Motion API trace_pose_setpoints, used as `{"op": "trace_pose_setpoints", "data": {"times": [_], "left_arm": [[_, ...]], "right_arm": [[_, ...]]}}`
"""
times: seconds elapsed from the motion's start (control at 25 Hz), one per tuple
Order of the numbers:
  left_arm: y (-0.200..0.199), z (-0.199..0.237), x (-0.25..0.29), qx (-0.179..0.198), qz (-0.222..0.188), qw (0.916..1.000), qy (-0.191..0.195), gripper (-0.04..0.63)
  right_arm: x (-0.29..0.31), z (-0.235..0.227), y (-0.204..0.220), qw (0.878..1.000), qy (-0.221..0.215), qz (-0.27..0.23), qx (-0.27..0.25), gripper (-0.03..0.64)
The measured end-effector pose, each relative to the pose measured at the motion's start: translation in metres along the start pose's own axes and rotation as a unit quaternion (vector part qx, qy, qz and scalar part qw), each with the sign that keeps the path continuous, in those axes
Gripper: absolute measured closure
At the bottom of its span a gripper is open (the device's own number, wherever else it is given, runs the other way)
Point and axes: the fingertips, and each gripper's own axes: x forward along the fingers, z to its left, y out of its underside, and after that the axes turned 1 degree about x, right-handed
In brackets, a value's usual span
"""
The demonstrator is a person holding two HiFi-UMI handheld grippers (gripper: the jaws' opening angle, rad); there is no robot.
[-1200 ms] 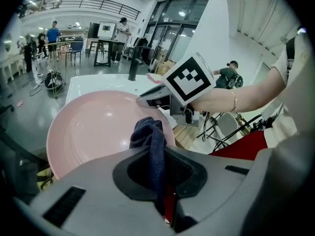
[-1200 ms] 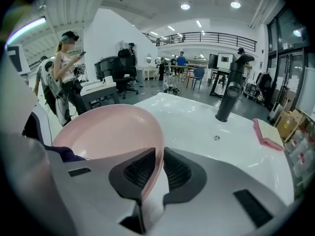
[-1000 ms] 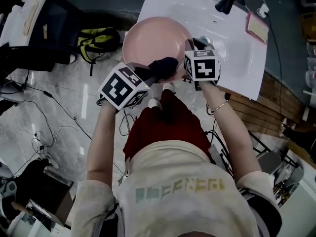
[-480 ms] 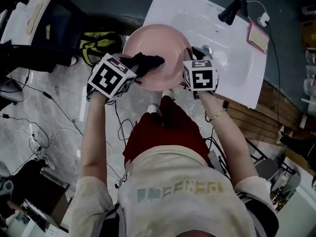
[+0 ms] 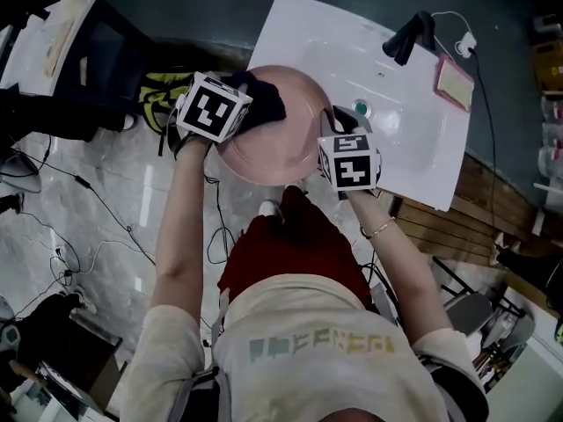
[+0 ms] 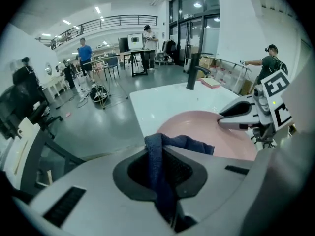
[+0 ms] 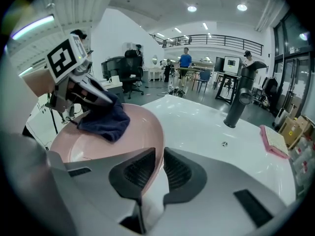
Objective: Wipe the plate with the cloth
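Jaws of the left gripper are squeezing tight on the dark blue cloth. It is lying inside the pink plate, on the side away from the right gripper. That gripper's jaws are pinching the plate's rim and holding it up at the edge of the white sink.

The plate looks smooth and glossy pink, either glazed ceramic or hard plastic. The cloth is dark blue fabric, soft, nappy and matt. The washbasin top is glossy white, and its faucet is matt black. The right gripper has ribbed, matt black pads.
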Motion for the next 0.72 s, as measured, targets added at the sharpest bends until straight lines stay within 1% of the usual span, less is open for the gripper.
{"op": "trace_pose_setpoints", "data": {"times": [0.08,0.2,0.32,0.4,0.48,0.6,0.72], "left_arm": [[-0.019,-0.005,0.009,0.003,-0.014,0.9999,0.000,0.554],[-0.050,-0.020,0.025,0.019,-0.050,0.9985,0.009,0.554],[-0.066,-0.042,0.035,0.039,-0.058,0.9974,0.014,0.554],[-0.075,-0.060,0.040,0.056,-0.072,0.9956,0.023,0.554],[-0.078,-0.084,0.041,0.059,-0.086,0.9928,0.059,0.554],[-0.071,-0.113,0.039,0.047,-0.092,0.9873,0.121,0.554],[-0.058,-0.128,0.032,0.022,-0.092,0.9823,0.162,0.554]], "right_arm": [[0.001,0.000,0.000,1.000,-0.002,0.000,0.001,0.549],[0.003,0.001,-0.002,1.000,-0.005,0.000,0.001,0.549],[0.005,-0.001,-0.003,1.000,-0.007,-0.002,0.000,0.549],[0.005,-0.003,-0.002,1.000,-0.009,-0.002,0.001,0.549],[0.004,-0.005,-0.002,1.000,-0.009,-0.002,0.002,0.549],[0.004,-0.006,-0.002,1.000,-0.009,-0.001,0.006,0.549],[0.005,-0.008,-0.001,1.000,-0.008,0.000,0.011,0.551]]}}
